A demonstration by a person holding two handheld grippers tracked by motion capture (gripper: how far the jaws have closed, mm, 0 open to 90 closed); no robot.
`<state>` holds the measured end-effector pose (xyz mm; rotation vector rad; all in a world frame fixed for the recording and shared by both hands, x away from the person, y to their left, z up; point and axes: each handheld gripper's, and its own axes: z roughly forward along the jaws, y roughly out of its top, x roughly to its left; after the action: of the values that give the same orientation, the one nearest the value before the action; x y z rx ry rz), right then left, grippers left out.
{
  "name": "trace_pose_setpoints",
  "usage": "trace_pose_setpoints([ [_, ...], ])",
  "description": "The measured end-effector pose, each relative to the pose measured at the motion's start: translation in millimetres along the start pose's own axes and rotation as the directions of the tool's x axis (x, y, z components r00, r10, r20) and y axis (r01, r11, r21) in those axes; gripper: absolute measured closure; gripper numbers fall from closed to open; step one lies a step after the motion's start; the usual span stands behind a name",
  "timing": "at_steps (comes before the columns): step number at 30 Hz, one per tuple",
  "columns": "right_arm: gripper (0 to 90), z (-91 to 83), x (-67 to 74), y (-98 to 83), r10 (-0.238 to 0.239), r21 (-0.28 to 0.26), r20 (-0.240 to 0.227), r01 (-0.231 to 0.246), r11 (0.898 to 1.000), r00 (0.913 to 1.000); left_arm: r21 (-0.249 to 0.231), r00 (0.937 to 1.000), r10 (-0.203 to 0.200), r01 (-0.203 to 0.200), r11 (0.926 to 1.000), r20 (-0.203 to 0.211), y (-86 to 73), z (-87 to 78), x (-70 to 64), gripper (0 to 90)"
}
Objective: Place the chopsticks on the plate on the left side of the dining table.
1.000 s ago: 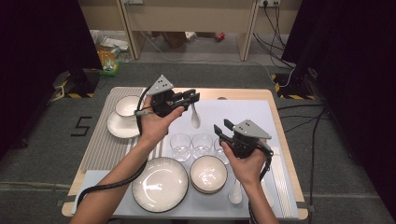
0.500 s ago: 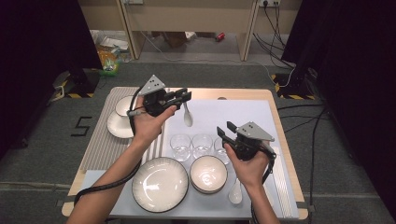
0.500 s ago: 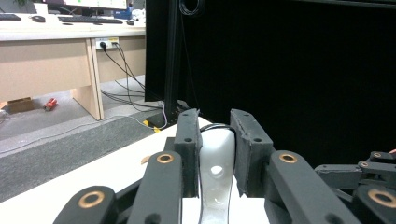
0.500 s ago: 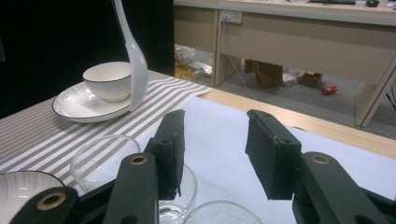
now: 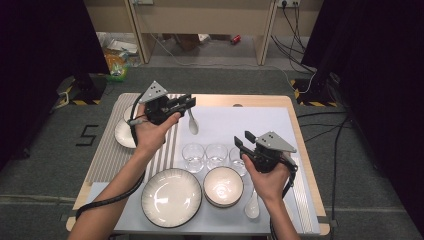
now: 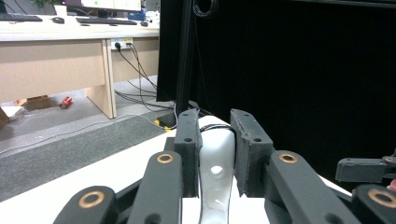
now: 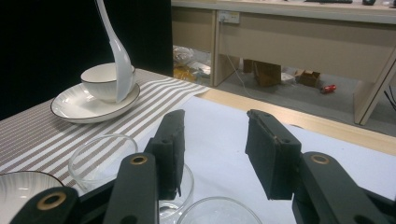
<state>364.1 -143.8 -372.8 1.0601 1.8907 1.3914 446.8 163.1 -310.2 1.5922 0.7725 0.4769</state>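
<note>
Gripping white ceramic soup spoon [image 5: 192, 123] by its handle in left gripper [image 5: 186, 103], at eleven o'clock from right gripper [image 5: 241, 142], jaws apart, empty.

black tongs [image 5: 189, 102] with brass rivets, grey three-cornered top plates, trailing black cables.

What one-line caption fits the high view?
Left gripper holds a white spoon above the table; right gripper, fingers open, hovers by three glasses.
</note>
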Motion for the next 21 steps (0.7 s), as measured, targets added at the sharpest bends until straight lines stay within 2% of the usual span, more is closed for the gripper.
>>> trace_pose_setpoints([
  [21,57.6,-2.0,-0.3,-0.2,-0.009,-0.02,0.002,0.009,1.0,1.0,-0.008,0.9994,-0.003,0.003,1.0,-0.034,-1.7,-10.9,12.7,72.8],
])
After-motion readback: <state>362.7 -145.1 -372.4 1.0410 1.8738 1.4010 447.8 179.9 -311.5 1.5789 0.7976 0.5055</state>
